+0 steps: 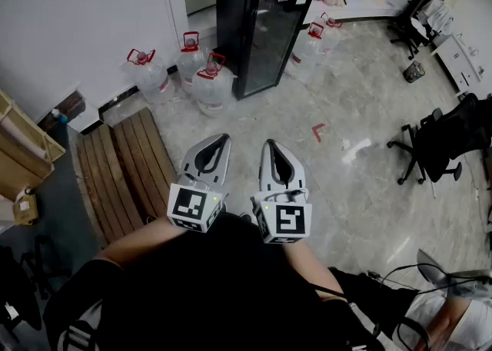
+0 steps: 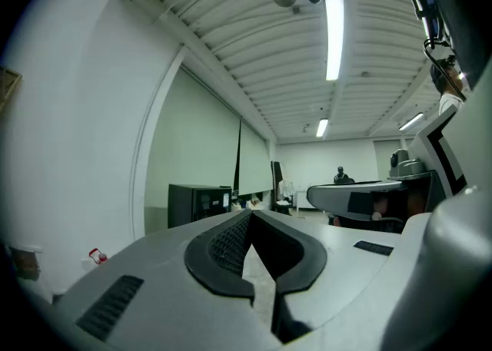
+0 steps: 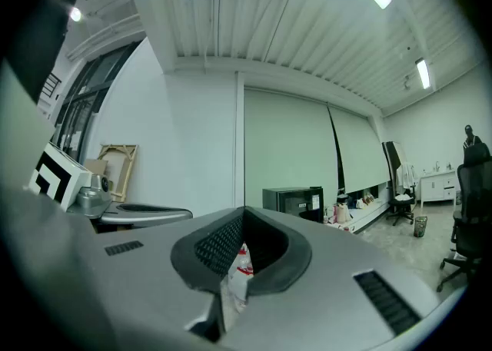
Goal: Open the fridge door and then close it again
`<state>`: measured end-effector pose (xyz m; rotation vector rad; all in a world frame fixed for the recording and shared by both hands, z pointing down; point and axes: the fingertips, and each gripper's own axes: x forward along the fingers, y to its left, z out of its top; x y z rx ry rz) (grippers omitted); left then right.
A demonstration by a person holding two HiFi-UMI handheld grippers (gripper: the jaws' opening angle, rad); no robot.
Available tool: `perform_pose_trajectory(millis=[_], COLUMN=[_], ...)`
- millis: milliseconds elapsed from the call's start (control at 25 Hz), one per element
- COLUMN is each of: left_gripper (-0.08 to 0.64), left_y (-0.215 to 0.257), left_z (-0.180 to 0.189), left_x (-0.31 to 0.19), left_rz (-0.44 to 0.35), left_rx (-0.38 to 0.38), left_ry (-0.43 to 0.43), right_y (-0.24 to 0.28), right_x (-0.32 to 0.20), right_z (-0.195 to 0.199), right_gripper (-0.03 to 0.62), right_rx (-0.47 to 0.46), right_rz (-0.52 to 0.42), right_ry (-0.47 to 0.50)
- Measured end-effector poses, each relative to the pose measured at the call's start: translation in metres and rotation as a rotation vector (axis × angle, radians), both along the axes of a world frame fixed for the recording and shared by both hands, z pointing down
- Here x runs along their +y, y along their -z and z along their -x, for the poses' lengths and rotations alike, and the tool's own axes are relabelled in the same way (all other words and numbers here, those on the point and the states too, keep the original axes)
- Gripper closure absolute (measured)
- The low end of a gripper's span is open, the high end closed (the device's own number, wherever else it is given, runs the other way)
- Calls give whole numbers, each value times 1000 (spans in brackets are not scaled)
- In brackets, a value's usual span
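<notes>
A pale, marbled floor fills most of the head view, with a white wall on its far left side. The fridge stands on that floor near the wall, straight ahead of both grippers and well apart from them. It is a tall black cabinet. Its door is a dark glass panel in a black frame, sitting flush with the cabinet and closed, with a small white label near its top corner. The left gripper view shows the fridge as a low dark box by the wall, and the right gripper view shows it the same way.

A panel of wooden slats lies on the floor to the left. Two black office chairs stand to the right. Clear water jugs with red caps and handles are clustered on either side of the fridge. A small red mark sits on the floor between the fridge and the grippers.

The left gripper and the right gripper are held side by side, low in front of the person. In the left gripper view the jaws meet at their tips and grip nothing. In the right gripper view the jaws also meet at the tips and are empty; a far-off jug shows through the gap behind them.
</notes>
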<state>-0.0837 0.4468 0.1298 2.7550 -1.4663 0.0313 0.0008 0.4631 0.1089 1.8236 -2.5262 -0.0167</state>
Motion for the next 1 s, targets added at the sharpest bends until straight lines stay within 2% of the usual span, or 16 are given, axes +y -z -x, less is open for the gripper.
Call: perform_pose_trajectory(millis=[360,560,720,1000], left_gripper=[554,554,554,554], left_y=[-1,-8,-22,-24], left_z=[-20,-29,-32,-27], left_x=[11,7,11,-29], left_rz=[11,17,60,57], left_rx=[-18,-15,-24,-22], left_ry=[18,47,81,142], right_y=[-3,-15,-26,-30], right_x=[7,-4,-10,-53], right_z=[-20,-32,-40,-50], right_gripper=[577,577,577,577], right_rx=[-12,-37,-67,-55], right_rz=[8,45,71,70], right_ry=[21,49,74,81])
